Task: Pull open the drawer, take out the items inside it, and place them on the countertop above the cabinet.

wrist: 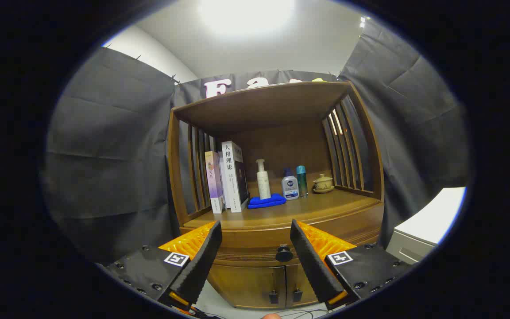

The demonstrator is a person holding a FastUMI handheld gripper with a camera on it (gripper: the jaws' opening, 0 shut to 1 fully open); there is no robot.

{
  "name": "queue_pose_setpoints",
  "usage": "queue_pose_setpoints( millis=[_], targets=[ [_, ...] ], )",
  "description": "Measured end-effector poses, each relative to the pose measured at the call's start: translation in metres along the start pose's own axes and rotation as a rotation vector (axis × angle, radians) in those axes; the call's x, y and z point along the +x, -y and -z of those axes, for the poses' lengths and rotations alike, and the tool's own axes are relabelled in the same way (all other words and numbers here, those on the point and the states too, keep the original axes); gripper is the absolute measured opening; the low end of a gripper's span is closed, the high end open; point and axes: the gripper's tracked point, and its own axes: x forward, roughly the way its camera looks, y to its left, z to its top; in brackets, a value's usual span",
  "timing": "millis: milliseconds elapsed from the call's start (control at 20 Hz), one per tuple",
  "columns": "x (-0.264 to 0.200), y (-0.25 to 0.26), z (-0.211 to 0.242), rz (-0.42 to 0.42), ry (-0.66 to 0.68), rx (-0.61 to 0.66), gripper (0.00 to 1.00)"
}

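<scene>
Your gripper (256,230) is held in front of the wooden cabinet (277,230) with its two fingers (204,257) spread wide apart and nothing between them but air. They touch no part of the furniture.

The drawer (255,248) sits just under the countertop (281,212) and is closed, its front flush with the cabinet face. Its dark round knob (284,253) shows in the gap between your fingers, nearer the right finger than the left, and beyond the fingertips. What is inside the drawer cannot be seen.

Below the drawer are two cabinet doors (264,283), both shut, each with a small dark handle near the centre seam.

On the countertop, from left to right: several books (226,177) standing upright against the slatted left side; a folded blue cloth (266,201) lying flat; a white pump bottle (263,179) upright just behind the cloth; a short pale bottle with a dark cap (290,186) beside the cloth's right end; a slim teal-capped bottle (302,180) just beside that; and a small lidded cup on a saucer (323,183) near the slatted right side. A wooden shelf top (264,104) roofs this open section.

A white box-like unit (423,232) stands to the right of the cabinet, apart from it. Cables (299,313) lie on the floor below your fingers.
</scene>
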Motion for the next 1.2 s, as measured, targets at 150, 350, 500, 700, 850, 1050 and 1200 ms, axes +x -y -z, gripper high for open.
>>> queue_pose_setpoints(
  millis=[150, 350, 500, 700, 850, 1050, 1200],
  targets=[
    [-0.002, -0.008, 0.001, -0.018, -0.002, -0.001, 0.98],
    [-0.001, -0.006, 0.002, -0.016, -0.001, -0.012, 0.98],
    [0.000, -0.004, 0.005, -0.012, -0.012, -0.006, 0.98],
    [0.002, -0.001, 0.005, -0.009, -0.011, 0.001, 0.98],
    [0.004, -0.002, 0.008, -0.013, -0.013, -0.010, 0.98],
    [0.006, 0.000, 0.013, -0.008, -0.018, -0.023, 0.98],
    [0.010, 0.001, 0.019, -0.005, -0.030, -0.029, 0.98]
  ],
)
